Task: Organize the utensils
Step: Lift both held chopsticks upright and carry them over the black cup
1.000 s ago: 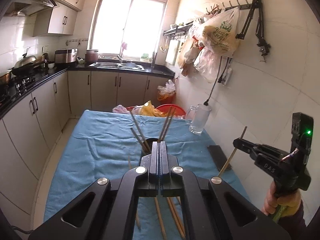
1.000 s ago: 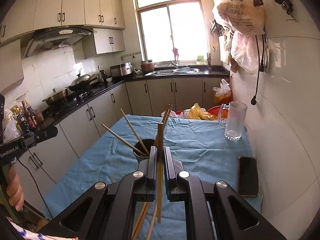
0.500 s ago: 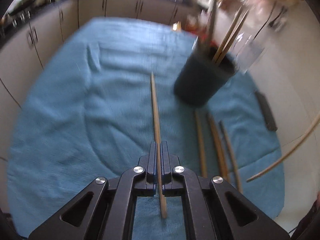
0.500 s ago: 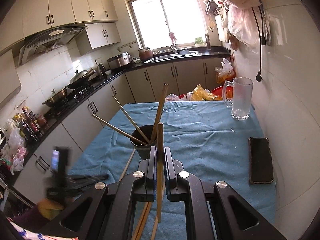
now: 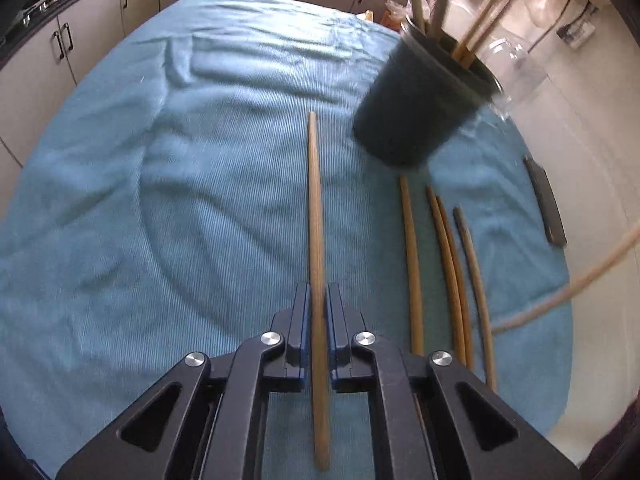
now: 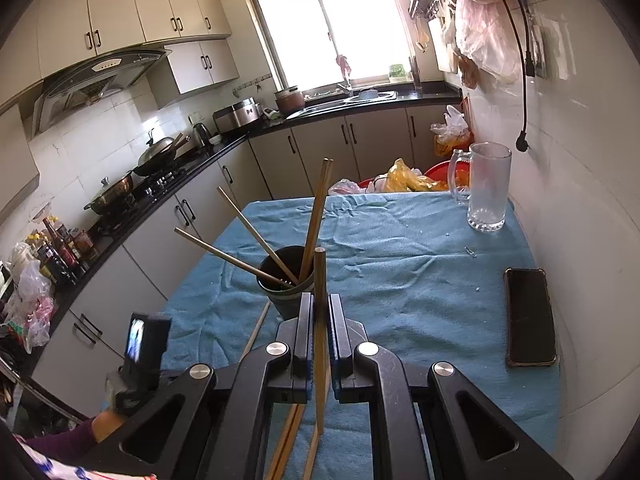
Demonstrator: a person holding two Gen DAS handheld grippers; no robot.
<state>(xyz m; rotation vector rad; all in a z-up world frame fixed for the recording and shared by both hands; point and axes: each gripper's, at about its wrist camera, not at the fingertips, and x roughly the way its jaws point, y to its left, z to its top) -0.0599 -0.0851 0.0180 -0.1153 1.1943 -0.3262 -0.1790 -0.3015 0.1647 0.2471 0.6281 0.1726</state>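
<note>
Left gripper [image 5: 318, 300] pointed steeply down at blue cloth [image 5: 160, 200], jaws nearly closed around a single chopstick [image 5: 316, 220] lying flat on the cloth; pads flanking its near third, contact likely but not certain. Chopstick's long axis in line with the fingers, running straight away from them, far tip ending just left of the dark cup [image 5: 420, 104]. Cup up and to the right of the left fingers, already holding several sticks. Four more loose chopsticks [image 5: 444, 264] lying roughly parallel on the cloth to the right, below the cup. Right gripper [image 6: 320, 320] clamped shut on another chopstick [image 6: 320, 312], stick upright along the fingers, top end just in front of the cup [image 6: 286, 280] rim. Right hand nearer the cup, so its drop-in probably next; left pick needs a lift and swing to the right first. Phone [image 6: 528, 316] and glass mug [image 6: 486, 188] well apart, near the wall.
</note>
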